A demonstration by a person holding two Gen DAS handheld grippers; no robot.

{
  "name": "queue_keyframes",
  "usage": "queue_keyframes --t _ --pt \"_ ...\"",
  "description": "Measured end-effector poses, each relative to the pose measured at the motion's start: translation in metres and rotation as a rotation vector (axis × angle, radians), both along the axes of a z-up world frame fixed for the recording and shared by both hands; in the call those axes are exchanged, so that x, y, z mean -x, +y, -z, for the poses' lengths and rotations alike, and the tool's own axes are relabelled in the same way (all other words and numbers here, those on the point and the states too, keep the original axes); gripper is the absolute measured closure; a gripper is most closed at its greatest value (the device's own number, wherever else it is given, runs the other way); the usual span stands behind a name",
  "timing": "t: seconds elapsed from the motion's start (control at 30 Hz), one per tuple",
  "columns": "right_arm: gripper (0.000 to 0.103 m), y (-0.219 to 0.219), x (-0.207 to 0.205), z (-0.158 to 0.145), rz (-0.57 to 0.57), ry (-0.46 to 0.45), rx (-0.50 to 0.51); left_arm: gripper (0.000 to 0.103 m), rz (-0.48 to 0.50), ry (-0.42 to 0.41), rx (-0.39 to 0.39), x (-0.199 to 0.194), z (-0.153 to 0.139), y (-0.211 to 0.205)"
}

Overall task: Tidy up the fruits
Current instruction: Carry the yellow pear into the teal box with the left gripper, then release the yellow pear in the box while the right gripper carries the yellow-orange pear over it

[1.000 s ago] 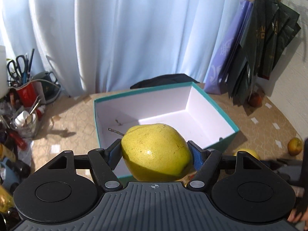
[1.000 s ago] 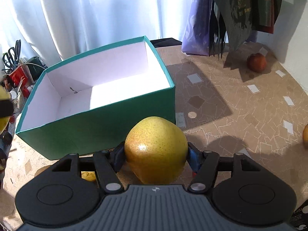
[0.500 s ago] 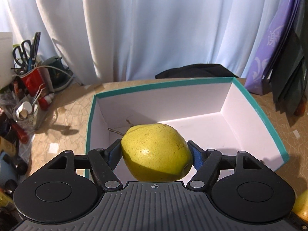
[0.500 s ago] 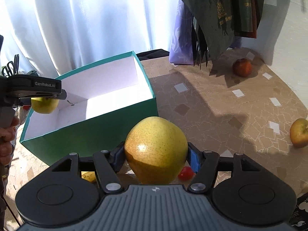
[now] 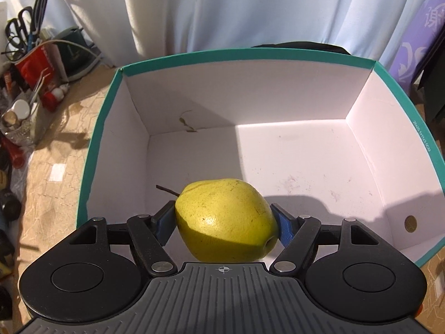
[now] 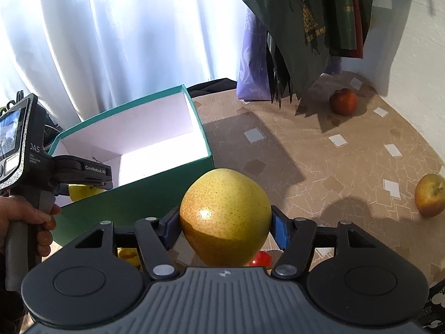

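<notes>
Pears both clamped: yellow-green pear (image 5: pixel 225 220) hanging inside the teal box (image 5: pixel 250 55) in left hand-held gripper (image 5: pixel 224 222); golden pear (image 6: pixel 225 214) hovering beside the box, pinched in right hand-held gripper (image 6: pixel 225 222).

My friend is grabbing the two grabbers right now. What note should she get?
Left gripper: shut on a yellow-green pear, held over the inside of the teal cardboard box.
Right gripper: shut on a golden speckled pear, outside the box.
Done: nothing lies in the box yet.
Left: release both pears inside, then fetch the red apple and yellow-red apple from the table.
</notes>
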State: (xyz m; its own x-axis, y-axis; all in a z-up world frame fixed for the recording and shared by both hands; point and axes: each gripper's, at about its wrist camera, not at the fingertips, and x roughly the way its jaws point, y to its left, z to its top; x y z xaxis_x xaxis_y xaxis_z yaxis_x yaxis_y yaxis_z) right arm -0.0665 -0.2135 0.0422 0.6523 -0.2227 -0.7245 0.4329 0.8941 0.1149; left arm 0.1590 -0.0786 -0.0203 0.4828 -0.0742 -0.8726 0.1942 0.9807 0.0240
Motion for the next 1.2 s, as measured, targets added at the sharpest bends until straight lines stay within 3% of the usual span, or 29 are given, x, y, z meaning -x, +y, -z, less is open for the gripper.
queue_keyframes --t 0.3,0.83,0.97,1.2 --pt "0.039 -0.001 -0.003 -0.004 -0.005 -0.016 0.004 0.027 -0.006 0.027 -0.004 0.000 0.003 0.000" --pt "0.039 -0.002 -0.013 -0.008 -0.022 -0.027 0.020 0.026 -0.050 0.136 0.058 -0.004 0.010 0.010" --pt "0.039 -0.002 -0.014 -0.009 -0.024 -0.030 0.023 0.014 -0.052 0.090 0.090 -0.001 0.001 0.012" --pt "0.039 -0.002 -0.018 -0.011 -0.032 -0.037 0.032 0.010 -0.015 0.033 0.093 0.017 -0.017 0.008"
